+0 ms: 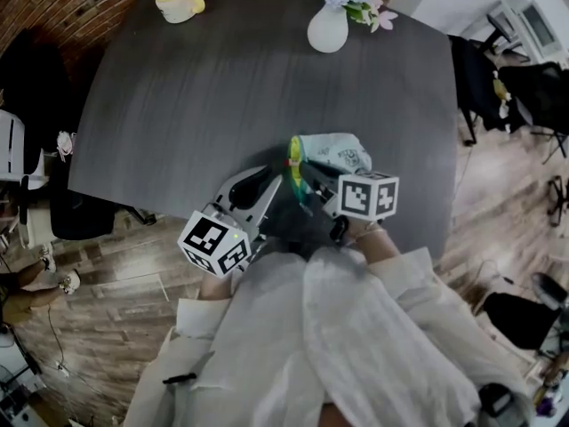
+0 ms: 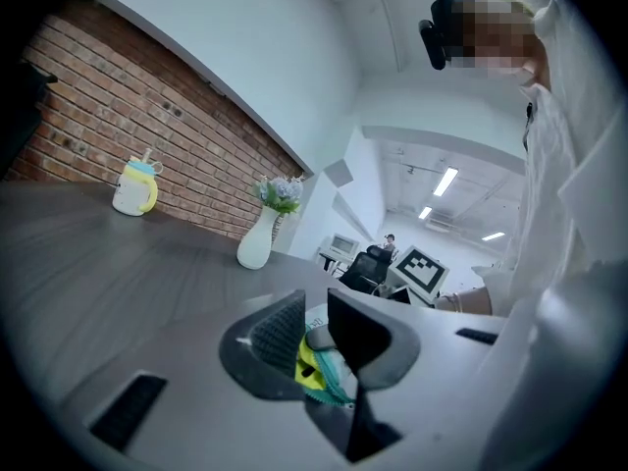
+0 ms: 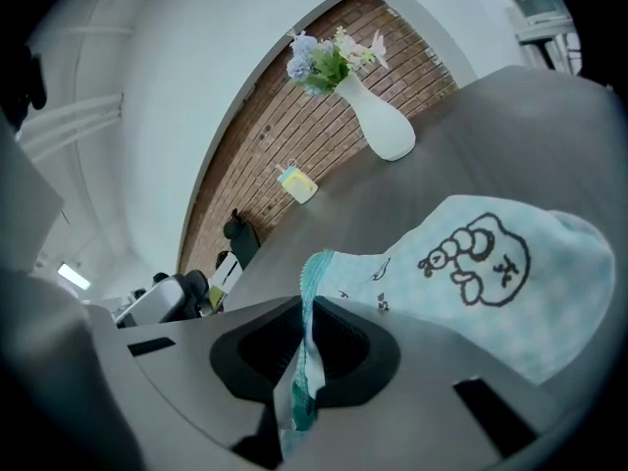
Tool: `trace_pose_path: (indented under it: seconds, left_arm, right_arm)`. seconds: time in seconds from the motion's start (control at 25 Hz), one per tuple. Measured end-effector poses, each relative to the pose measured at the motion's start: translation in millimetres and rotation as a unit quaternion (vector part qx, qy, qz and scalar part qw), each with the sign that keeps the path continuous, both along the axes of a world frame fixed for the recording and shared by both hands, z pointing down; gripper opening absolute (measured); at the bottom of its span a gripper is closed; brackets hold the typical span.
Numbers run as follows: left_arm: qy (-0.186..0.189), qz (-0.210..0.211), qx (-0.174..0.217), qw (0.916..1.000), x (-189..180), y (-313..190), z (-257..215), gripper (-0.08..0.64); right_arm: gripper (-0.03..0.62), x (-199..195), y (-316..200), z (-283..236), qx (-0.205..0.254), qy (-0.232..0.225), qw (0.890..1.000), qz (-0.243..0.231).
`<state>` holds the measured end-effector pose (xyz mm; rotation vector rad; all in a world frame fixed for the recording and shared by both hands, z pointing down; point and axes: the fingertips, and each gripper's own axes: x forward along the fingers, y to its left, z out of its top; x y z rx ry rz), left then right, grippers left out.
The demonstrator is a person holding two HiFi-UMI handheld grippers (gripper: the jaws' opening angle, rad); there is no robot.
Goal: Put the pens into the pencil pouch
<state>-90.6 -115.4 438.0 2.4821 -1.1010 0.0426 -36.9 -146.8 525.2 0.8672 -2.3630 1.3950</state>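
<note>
The pencil pouch [image 1: 336, 152], light blue with a cartoon print, is at the near edge of the table [image 1: 222, 87]. No view shows whether it rests on the surface. Its long axis runs from the zip mouth, at the person's side, away to the far right.

The right gripper [image 3: 306, 346] has its jaws nearly together, pinching the teal zip edge. The pouch body extends away beyond its fingertips.

The left gripper [image 2: 316, 337] comes in from the left. Its jaws are partly apart and clamped on the opposite lip, with a yellow-green piece [image 2: 309, 363] between them. That piece is possibly a pen.

Both grippers meet at the mouth, so any pen must enter there, along the long axis.
</note>
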Motion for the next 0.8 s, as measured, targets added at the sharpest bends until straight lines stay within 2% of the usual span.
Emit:
trace_pose_path:
  seconds: [0.16,0.44,0.6,0.8]
  left_arm:
    - [-0.003,0.000,-0.008,1.0000,1,5,7,0.069]
    - [-0.002,-0.004,-0.016,0.9999,1,13,12,0.069]
    - [0.000,-0.007,-0.017,0.9998,0,19,13,0.069]
    - [0.001,-0.008,-0.014,0.9999,0,26,12,0.069]
  right_arm:
    - [0.031,0,6,11,0.008,0.038,0.999,-0.008]
    - [0.031,-1,11,18,0.020,0.066,0.997,-0.020]
    - [0.034,-1,17,20,0.045,0.103,0.993,-0.033]
    - [0.089,-6,24,17,0.089,0.141,0.984,-0.065]
